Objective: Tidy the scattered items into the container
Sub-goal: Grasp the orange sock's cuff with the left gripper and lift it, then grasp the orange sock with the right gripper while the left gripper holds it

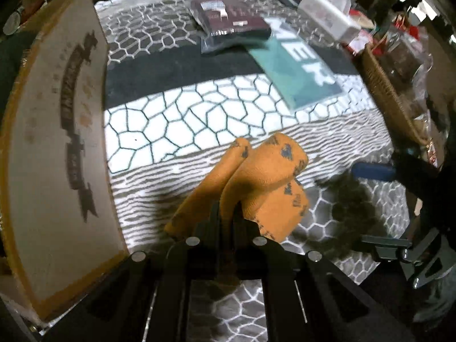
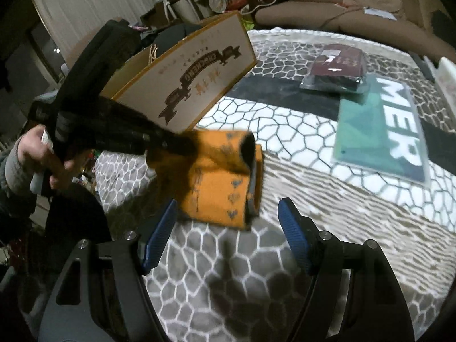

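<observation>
My left gripper [image 1: 226,213] is shut on a folded orange cloth [image 1: 265,182] with small dark marks and holds it above the patterned blanket. In the right wrist view the cloth [image 2: 219,182] hangs from the left gripper [image 2: 176,145], just ahead of my right gripper [image 2: 228,222], which is open and empty with blue pads [image 2: 293,233]. The container, a cream cardboard box with gold edges [image 1: 51,142], stands to the left; it also shows in the right wrist view [image 2: 193,68]. A dark red packet [image 1: 228,17] and a teal packet [image 1: 296,65] lie farther back.
A wicker basket [image 1: 382,85] with wrapped things stands at the right. A white box [image 1: 327,14] lies at the back right. A brown sofa [image 2: 342,8] runs behind the blanket. Clutter sits behind the box.
</observation>
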Tool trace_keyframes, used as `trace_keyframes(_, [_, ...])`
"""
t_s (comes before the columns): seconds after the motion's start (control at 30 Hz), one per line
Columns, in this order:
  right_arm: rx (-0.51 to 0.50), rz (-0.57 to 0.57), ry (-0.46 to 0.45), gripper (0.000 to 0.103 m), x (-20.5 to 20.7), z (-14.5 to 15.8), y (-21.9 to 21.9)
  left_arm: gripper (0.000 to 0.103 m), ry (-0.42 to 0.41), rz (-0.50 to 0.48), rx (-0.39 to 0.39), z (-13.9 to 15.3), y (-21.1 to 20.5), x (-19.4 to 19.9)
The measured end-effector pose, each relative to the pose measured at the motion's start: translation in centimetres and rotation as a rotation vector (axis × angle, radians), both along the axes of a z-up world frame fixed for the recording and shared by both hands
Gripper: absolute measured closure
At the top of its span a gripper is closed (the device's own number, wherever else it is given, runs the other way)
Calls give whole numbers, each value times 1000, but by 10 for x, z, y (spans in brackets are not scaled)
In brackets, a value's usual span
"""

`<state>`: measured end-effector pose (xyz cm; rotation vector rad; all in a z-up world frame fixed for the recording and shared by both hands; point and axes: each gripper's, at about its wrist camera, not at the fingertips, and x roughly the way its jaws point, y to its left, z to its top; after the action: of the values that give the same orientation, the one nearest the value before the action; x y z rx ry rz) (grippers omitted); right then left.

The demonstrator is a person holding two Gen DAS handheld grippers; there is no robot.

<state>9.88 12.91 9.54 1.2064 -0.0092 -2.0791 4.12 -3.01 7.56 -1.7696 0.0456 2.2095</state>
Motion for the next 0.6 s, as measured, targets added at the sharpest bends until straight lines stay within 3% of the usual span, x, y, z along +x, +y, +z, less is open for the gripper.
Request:
trace_keyframes(0.17, [14, -10, -6, 33, -22, -14, -19, 89, 14, 26, -111, -14, 0, -7])
trace_keyframes(0.2, [45, -21, -6, 33, -25, -19, -23, 83, 17, 47, -121, -14, -4, -9])
trace_keyframes(0.23, [92, -29, -4, 32, -28, -24, -29, 77, 18, 61, -126, -14, -7, -11])
trace_keyframes(0.43, [258, -22, -18, 35, -34, -59, -50, 72, 30, 64, -98, -1, -14, -13])
trace_keyframes(0.6, [292, -26, 10, 35, -28, -62, -52, 65, 109, 30, -160, 9, -13, 1])
